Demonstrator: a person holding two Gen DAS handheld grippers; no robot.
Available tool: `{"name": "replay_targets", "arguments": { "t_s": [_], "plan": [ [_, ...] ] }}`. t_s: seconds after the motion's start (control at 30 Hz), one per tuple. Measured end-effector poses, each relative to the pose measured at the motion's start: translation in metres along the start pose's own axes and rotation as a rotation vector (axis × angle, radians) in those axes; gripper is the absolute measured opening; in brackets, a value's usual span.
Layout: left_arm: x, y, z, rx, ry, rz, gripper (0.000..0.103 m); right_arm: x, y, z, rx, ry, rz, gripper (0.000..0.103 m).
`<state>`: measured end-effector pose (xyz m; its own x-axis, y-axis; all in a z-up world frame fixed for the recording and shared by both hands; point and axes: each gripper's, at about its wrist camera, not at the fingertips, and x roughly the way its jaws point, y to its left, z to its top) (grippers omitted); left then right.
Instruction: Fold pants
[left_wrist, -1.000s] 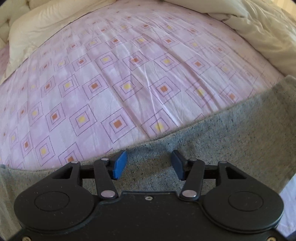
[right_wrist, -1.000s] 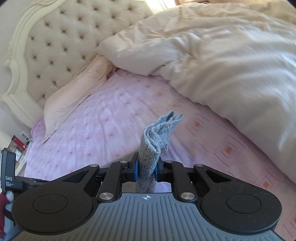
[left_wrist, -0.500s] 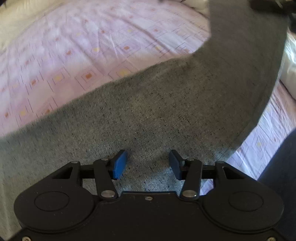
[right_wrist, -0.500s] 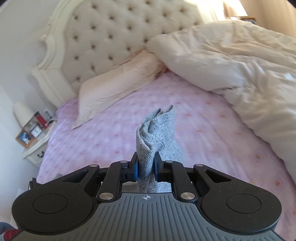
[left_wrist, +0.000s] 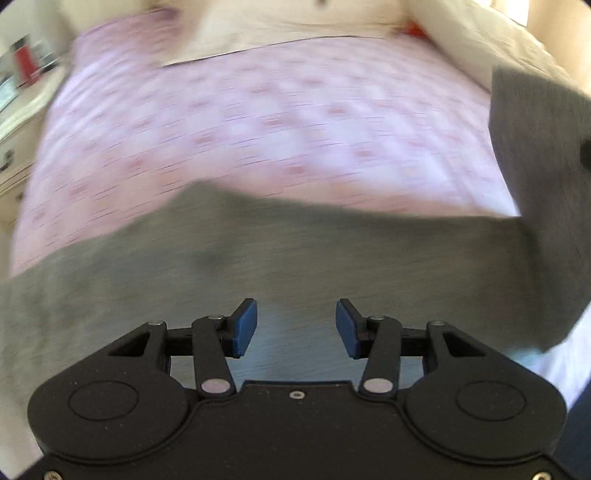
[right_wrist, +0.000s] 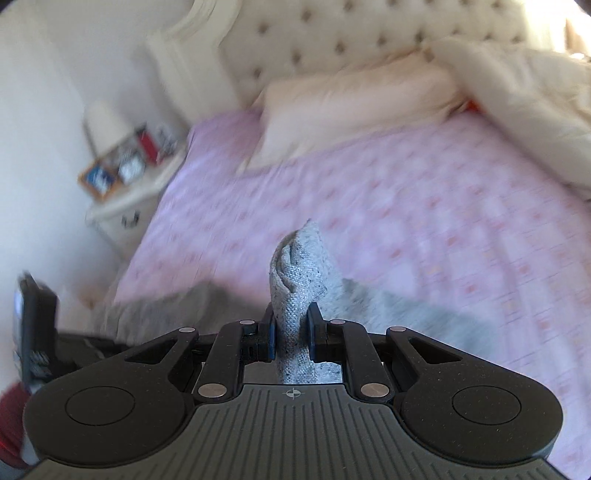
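Note:
The grey pants (left_wrist: 258, 258) lie spread across the near part of the pink patterned sheet (left_wrist: 258, 129), blurred by motion. One end of them rises along the right edge of the left wrist view. My left gripper (left_wrist: 295, 326) hovers above the cloth, its blue pads apart and nothing pinched between them. In the right wrist view my right gripper (right_wrist: 291, 336) is shut on a bunched fold of the pants (right_wrist: 299, 266), which sticks up past the pads. The rest of the cloth trails down onto the bed behind it.
A cream pillow (right_wrist: 351, 103) lies against the tufted headboard (right_wrist: 332, 37). A rumpled cream duvet (right_wrist: 535, 110) is heaped on the right side. A white nightstand (right_wrist: 125, 192) with a lamp and framed pictures stands left of the bed. A dark device shows at the left edge.
Both views have swung left toward the headboard and nightstand. The right gripper has carried its fold of pants along, and the lifted cloth has passed from overhead to the right in the left view.

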<state>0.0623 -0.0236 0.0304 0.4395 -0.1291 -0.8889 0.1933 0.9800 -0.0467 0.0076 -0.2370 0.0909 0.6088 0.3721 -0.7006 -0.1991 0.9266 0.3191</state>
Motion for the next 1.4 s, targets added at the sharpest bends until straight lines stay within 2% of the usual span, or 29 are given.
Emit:
{"name": "replay_targets", "arguments": {
  "t_s": [0.13,0.23,0.27,0.3,0.4,0.5,0.6,0.73,0.8,0.9,1.03,1.1,1.27,1.33,1.4],
  "plan": [
    [0.001,0.044,-0.014,-0.076,0.015,0.033,0.054,0.051,0.040,-0.031,-0.116,0.102,-0.067,0.015],
    [0.007,0.055,-0.018,-0.133,0.031,0.004,0.054,0.075,0.057,-0.056,-0.126,0.205,-0.042,0.019],
    [0.008,0.055,-0.020,-0.139,0.030,-0.005,0.054,0.079,0.060,-0.061,-0.128,0.241,-0.038,0.023],
    [0.009,0.054,-0.021,-0.138,0.028,-0.008,0.054,0.080,0.063,-0.063,-0.133,0.268,-0.029,0.031],
    [0.016,0.050,-0.020,-0.119,0.027,-0.028,0.054,0.062,0.058,-0.055,-0.100,0.273,0.024,0.033],
    [0.015,0.039,-0.022,-0.081,0.009,-0.051,0.054,0.036,0.032,-0.031,-0.005,0.229,0.022,0.033],
    [0.014,0.021,-0.021,-0.016,-0.026,-0.084,0.054,0.021,-0.005,-0.007,0.118,0.226,-0.046,0.033],
    [0.000,0.002,-0.024,0.058,-0.123,-0.097,0.054,0.028,-0.056,0.016,0.251,0.367,-0.204,0.033],
    [-0.002,-0.003,-0.025,0.095,-0.138,-0.128,0.054,0.033,-0.080,0.019,0.321,0.421,-0.219,0.033],
    [0.006,-0.013,-0.028,0.140,-0.088,-0.193,0.054,0.042,-0.110,0.018,0.402,0.456,-0.244,0.033],
    [0.028,-0.027,-0.033,0.209,0.016,-0.157,0.054,0.063,-0.122,0.001,0.375,0.507,-0.338,0.033],
    [0.035,-0.028,-0.035,0.208,0.040,-0.147,0.056,0.070,-0.125,-0.010,0.381,0.509,-0.365,0.040],
    [0.038,-0.020,-0.030,0.158,0.056,-0.178,0.057,0.067,-0.112,-0.015,0.336,0.487,-0.390,0.040],
    [0.036,-0.019,-0.032,0.153,0.051,-0.183,0.057,0.061,-0.106,-0.013,0.328,0.449,-0.406,0.039],
    [0.034,-0.017,-0.033,0.147,0.046,-0.183,0.057,0.047,-0.095,-0.010,0.294,0.375,-0.459,0.039]
  ]
}}
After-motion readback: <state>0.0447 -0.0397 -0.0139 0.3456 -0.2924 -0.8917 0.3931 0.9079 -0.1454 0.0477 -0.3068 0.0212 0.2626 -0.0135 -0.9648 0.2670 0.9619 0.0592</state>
